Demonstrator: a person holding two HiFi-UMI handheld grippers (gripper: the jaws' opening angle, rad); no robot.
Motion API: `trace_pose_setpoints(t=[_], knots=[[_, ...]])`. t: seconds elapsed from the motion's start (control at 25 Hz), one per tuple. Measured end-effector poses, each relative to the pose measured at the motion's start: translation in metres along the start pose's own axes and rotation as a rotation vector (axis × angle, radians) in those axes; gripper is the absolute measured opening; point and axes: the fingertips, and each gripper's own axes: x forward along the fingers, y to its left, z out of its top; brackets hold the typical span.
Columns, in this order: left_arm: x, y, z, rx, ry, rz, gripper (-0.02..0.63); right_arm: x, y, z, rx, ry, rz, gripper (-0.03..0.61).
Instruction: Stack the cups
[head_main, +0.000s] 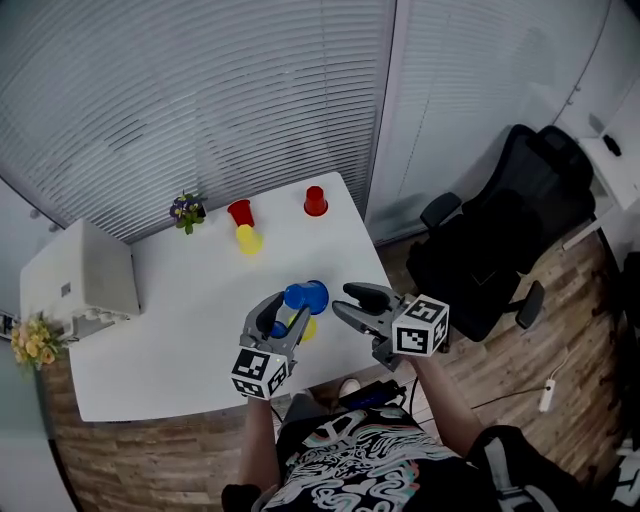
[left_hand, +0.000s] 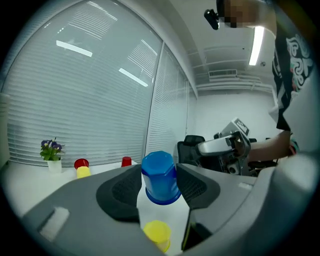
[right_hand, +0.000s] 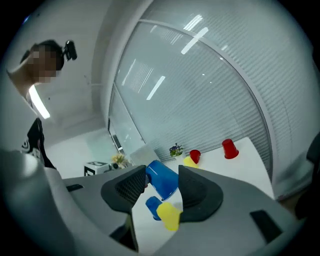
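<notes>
Here the left gripper (left_hand: 159, 172) pinches a blue plastic cup (left_hand: 160, 177). Its textured black pads (left_hand: 122, 192) press on the cup's two sides. The cup hangs upside down between the fingertips, clear of the table, with its flat base up and its mouth facing down. Directly below those fingertips, and apart from the blue cup, a yellow plastic cup (left_hand: 157, 234) sits on the white table (head_main: 190, 330).

The right gripper (head_main: 343, 300) holds nothing, and its fingers (right_hand: 197, 192) are spread wide. In the right gripper view the blue cup shows tilted in the gap between them. The head view puts it just past the right fingertips, not between the pads.

Low in that same gap, just beside the yellow cup, lies a second blue shape (right_hand: 151, 205). It is probably another cup, though the view is too cramped to be sure.

Well beyond both sets of fingertips, near the far edge of the table, stands an open red plastic cup (head_main: 240, 211). A second yellow cup (head_main: 249, 240) lies just in front of it. An upturned red cup (head_main: 315, 201) stands apart, farther out from the right fingers. A small potted plant with purple flowers (head_main: 187, 211) stands farther out from the left fingers.
</notes>
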Motion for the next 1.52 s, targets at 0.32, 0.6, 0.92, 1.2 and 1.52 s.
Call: trace_pose_setpoints(t=[0.32,0.6,0.92,1.2,1.52], knots=[[0.019,-0.022,-0.012,0.16,0.123,-0.037,0.218,0.026,0.015,-0.005,-0.225,0.148,-0.106,0.257],[0.032,-0.044,-0.02,0.299,0.177,-0.073,0.218,0.031,0.008,-0.019,-0.233,0.283,-0.163,0.305],[0.044,-0.065,-0.025,0.421,0.212,-0.096,0.218,0.024,-0.01,-0.036,-0.196,0.41,-0.24,0.279],[0.048,-0.076,-0.027,0.442,0.217,-0.115,0.218,0.014,-0.02,-0.039,-0.166,0.416,-0.255,0.219],[0.032,-0.07,-0.034,0.327,0.253,-0.143,0.255,0.015,-0.035,-0.048,-0.232,0.447,-0.296,0.218]])
